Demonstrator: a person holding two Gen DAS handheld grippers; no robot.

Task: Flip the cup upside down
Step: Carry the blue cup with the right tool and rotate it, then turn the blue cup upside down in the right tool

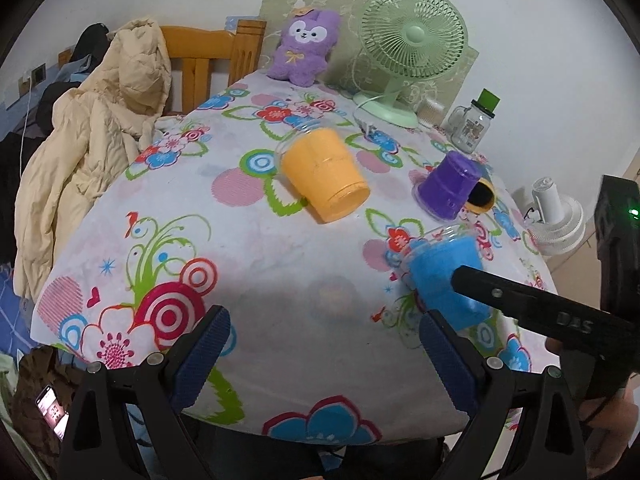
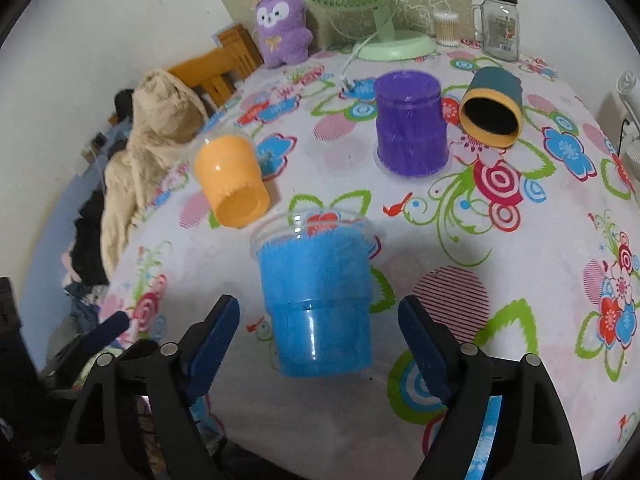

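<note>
A blue cup (image 2: 316, 300) lies on its side on the flowered tablecloth, base toward my right gripper (image 2: 320, 328), which is open with a finger on either side of the cup's base, not touching it. The cup also shows in the left wrist view (image 1: 444, 276), partly behind the right gripper's finger. An orange cup (image 1: 324, 172) lies on its side mid-table. A purple cup (image 1: 450, 184) stands upside down. My left gripper (image 1: 324, 340) is open and empty over the table's near part.
A teal and yellow cup (image 2: 492, 108) lies on its side beside the purple one. A green fan (image 1: 408, 48), a purple plush toy (image 1: 304, 46), a glass jar (image 1: 470, 124) and cotton swabs (image 2: 446, 28) stand at the back. A chair with a beige coat (image 1: 96, 148) is at the left.
</note>
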